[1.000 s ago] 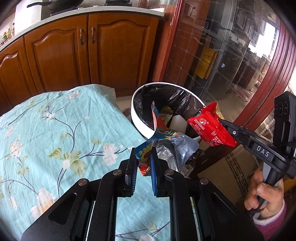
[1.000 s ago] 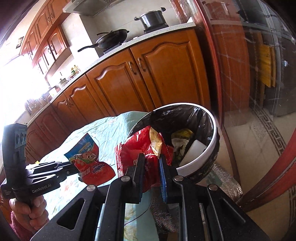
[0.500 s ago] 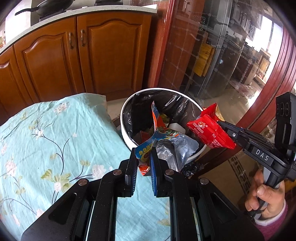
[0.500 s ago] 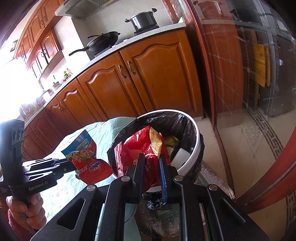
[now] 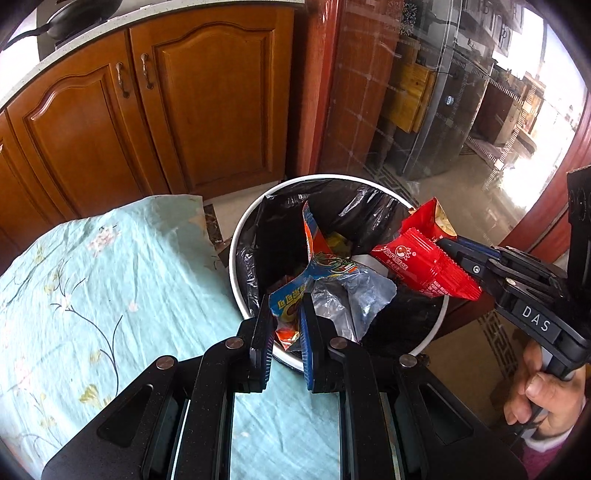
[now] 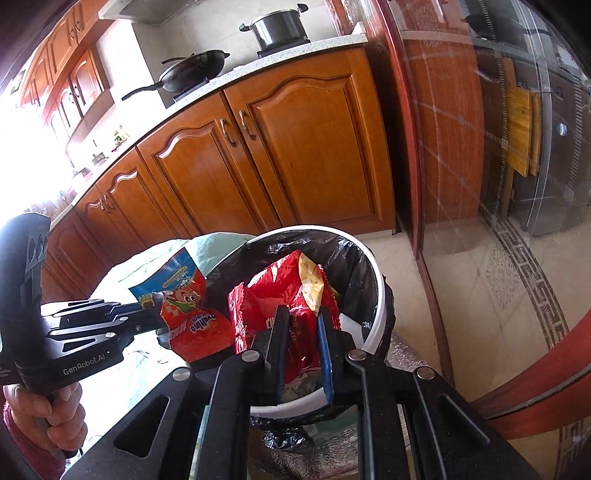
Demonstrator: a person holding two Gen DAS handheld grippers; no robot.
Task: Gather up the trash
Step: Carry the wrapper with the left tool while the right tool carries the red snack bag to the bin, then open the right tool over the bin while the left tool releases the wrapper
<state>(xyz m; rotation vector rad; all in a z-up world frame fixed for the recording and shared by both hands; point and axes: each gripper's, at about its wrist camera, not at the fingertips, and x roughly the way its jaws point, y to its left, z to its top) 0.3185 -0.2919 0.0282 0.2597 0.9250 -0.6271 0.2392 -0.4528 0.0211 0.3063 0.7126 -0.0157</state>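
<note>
Left gripper (image 5: 287, 325), fingers clamped on a crinkled blue-and-orange snack wrapper (image 5: 325, 266) above the white, black-lined trash bin (image 5: 236, 258). Right gripper (image 6: 303, 328), fingers pinched on a glossy red chip bag (image 6: 280, 295) over the same round bin (image 6: 380, 295). Floral teal cloth on the counter (image 5: 92, 295) broad and rumpled only in the left view; wok (image 6: 195, 70) and lidded pot (image 6: 277, 26) clear only in the right.

"DAS" in white on the right tongs (image 5: 448, 245) body, seen from the left wrist view. "GenRobot.AI" in white on the left tongs (image 6: 147, 321) body, seen from the right wrist view. Wrapper print on the blue-orange wrapper (image 5: 317, 273) and red wrapper (image 5: 421, 266) is too small or warped to read reliably.
</note>
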